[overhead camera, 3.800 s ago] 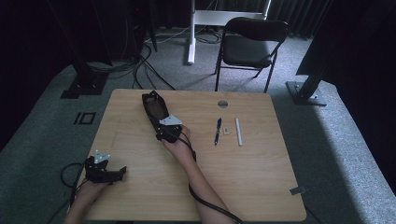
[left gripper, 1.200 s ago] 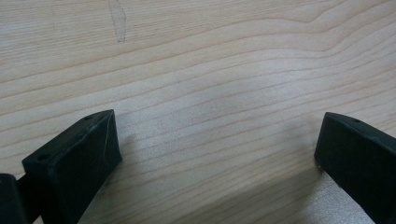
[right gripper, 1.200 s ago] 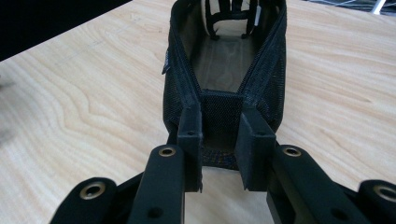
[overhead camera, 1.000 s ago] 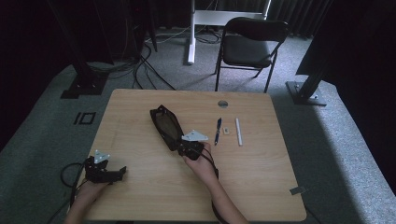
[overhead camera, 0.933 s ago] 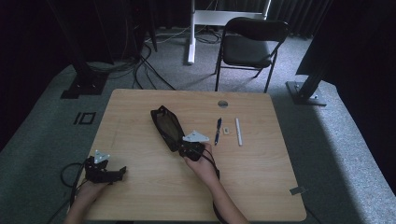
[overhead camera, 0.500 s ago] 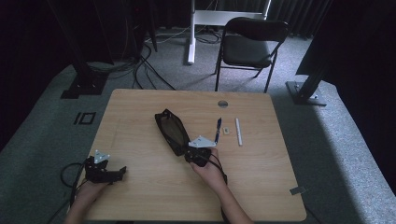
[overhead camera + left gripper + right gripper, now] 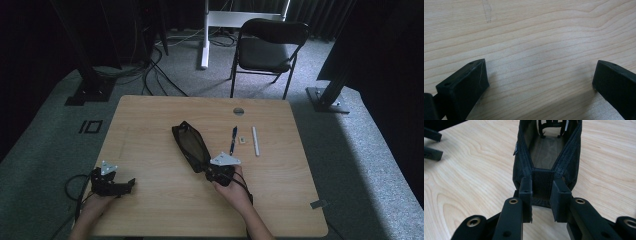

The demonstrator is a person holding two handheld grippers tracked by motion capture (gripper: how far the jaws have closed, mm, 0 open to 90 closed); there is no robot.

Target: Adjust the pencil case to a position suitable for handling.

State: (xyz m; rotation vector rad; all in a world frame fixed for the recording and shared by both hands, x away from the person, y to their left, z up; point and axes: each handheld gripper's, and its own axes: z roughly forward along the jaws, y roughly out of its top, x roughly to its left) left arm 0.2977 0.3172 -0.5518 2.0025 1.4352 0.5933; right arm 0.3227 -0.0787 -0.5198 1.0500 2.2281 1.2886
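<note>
Jaws of the right gripper point(image 7: 541, 203) pinch the near end of the open black mesh pouch point(image 7: 190, 146) lying mid-table; soft and light, it looks best held by that stitched end seam.

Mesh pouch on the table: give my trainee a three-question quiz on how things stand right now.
1. True or false: the right gripper is shut on the end of the black mesh pouch.
2. Which lies closer to the pouch: the black pen or the white stick?
3. What is between the left gripper's jaws?

Key: 1. True. 2. The black pen. 3. Nothing; they stand open over bare wooden table.
</note>
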